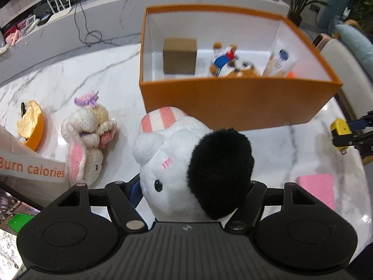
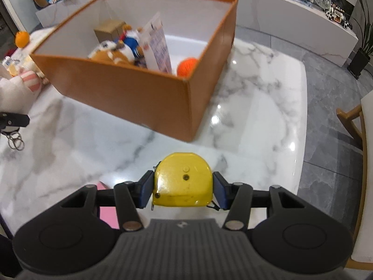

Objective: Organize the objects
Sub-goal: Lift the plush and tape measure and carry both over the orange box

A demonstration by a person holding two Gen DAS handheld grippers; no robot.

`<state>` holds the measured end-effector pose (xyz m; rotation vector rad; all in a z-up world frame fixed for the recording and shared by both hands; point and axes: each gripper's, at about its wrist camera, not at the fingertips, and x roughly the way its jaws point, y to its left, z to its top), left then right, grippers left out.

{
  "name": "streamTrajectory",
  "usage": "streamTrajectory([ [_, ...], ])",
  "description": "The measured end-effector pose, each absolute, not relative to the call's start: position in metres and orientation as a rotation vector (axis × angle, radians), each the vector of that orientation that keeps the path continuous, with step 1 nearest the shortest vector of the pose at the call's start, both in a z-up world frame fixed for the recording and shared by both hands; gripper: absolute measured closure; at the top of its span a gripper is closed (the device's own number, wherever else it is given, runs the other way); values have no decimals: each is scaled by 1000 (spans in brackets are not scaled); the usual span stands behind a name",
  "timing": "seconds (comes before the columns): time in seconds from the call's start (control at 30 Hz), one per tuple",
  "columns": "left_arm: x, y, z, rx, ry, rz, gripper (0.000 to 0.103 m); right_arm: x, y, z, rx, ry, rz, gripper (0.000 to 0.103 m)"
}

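- My left gripper point(image 1: 193, 186) clamps the white plush point(image 1: 177, 163).
- Right gripper point(image 2: 183, 186) grasps the yellow tape measure point(image 2: 183, 182).
- Orange box point(image 1: 233, 98) partly filled; knitted bunny point(image 1: 86, 144) waits on the table point(image 1: 93, 81).

Each gripper, the left gripper point(image 1: 193, 186) and the right gripper point(image 2: 183, 190), has a matte black plastic body with a ribbed centre panel bearing a small round emblem. Two rounded housings with circular recesses flank it. Black linkage arms turn on silver pivot pins. The fingers point(image 2: 146, 191) carry flat blue pads.
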<state>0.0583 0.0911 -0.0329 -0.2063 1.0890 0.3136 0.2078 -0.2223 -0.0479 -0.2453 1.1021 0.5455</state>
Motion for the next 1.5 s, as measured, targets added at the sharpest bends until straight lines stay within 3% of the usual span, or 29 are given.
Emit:
streamTrajectory([
  [0.7, 95, 79, 21, -312, 902, 230, 21, 212, -184, 33, -55, 947, 644, 48],
  [1.5, 115, 107, 34, -419, 790, 297, 21, 247, -151, 42, 100, 902, 599, 48],
])
